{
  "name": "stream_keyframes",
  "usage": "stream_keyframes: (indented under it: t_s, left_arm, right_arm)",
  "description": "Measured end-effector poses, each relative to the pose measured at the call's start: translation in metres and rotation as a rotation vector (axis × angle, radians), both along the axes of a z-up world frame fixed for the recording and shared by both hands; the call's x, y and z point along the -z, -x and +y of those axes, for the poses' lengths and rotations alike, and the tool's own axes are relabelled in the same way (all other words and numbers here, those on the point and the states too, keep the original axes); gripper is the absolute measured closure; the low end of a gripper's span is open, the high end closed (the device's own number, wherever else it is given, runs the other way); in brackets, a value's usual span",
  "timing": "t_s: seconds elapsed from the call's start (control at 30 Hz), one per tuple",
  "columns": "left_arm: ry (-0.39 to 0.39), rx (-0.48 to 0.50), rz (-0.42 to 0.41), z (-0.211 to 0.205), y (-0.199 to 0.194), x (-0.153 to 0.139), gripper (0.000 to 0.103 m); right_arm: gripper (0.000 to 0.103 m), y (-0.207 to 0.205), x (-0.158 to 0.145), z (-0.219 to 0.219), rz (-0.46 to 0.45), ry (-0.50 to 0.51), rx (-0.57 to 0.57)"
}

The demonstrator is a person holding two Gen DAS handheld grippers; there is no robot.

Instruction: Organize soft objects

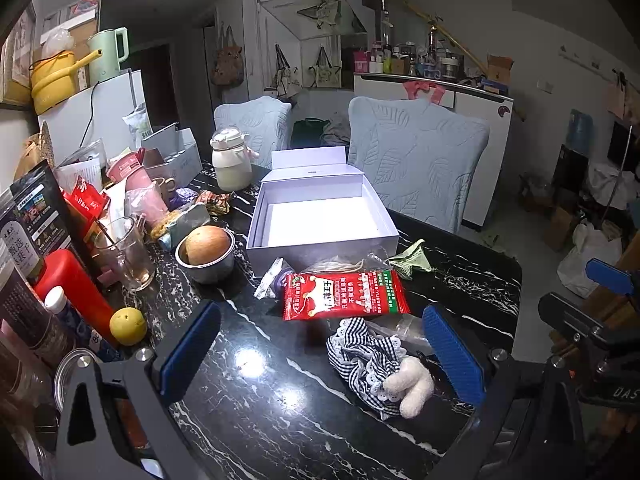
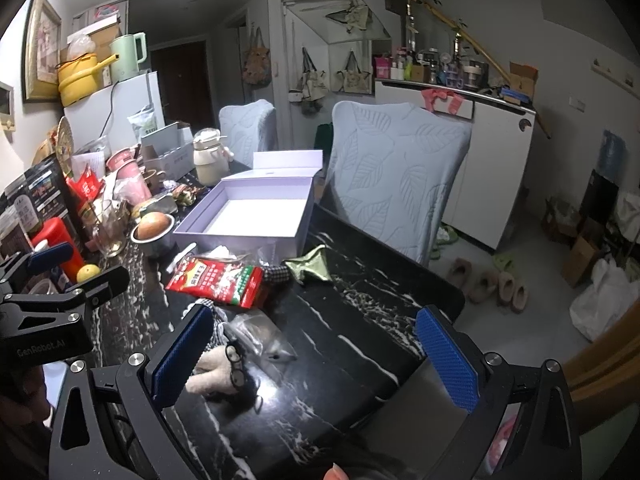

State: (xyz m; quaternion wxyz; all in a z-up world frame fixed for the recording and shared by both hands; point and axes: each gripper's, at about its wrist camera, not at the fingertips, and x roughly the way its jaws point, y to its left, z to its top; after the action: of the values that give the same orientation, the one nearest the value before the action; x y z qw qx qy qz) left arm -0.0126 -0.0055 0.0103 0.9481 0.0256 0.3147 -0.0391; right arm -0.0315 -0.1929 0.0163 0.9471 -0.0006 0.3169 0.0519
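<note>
A small plush doll in a blue-and-white checked dress (image 1: 372,364) lies on the black marble table (image 1: 260,400), between my left gripper's fingers and near the right pad. My left gripper (image 1: 320,356) is open and empty above the table. A red snack packet (image 1: 344,294) lies just beyond the doll, and a green pouch (image 1: 412,262) beyond that. An open white box (image 1: 320,220) stands behind them, empty. In the right wrist view the doll (image 2: 218,368) lies by the left pad of my open right gripper (image 2: 316,360). The red packet (image 2: 220,280), pouch (image 2: 314,266) and box (image 2: 248,216) lie further off.
The table's left side is crowded: a steel bowl with a round fruit (image 1: 206,250), a glass cup (image 1: 124,254), a red bottle (image 1: 76,288), a yellow fruit (image 1: 128,326), a cream kettle (image 1: 232,164). Two covered chairs (image 1: 416,156) stand behind. The table edge (image 2: 448,300) is on the right.
</note>
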Motion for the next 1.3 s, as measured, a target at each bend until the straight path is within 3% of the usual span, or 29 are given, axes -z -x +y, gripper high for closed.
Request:
stream_keyframes:
  t_s: [1.3]
  left_arm:
    - [0.002, 0.020, 0.040, -0.005, -0.003, 0.008, 0.000]
  right_arm:
    - [0.000, -0.012, 0.012, -0.004, 0.030, -0.020, -0.023]
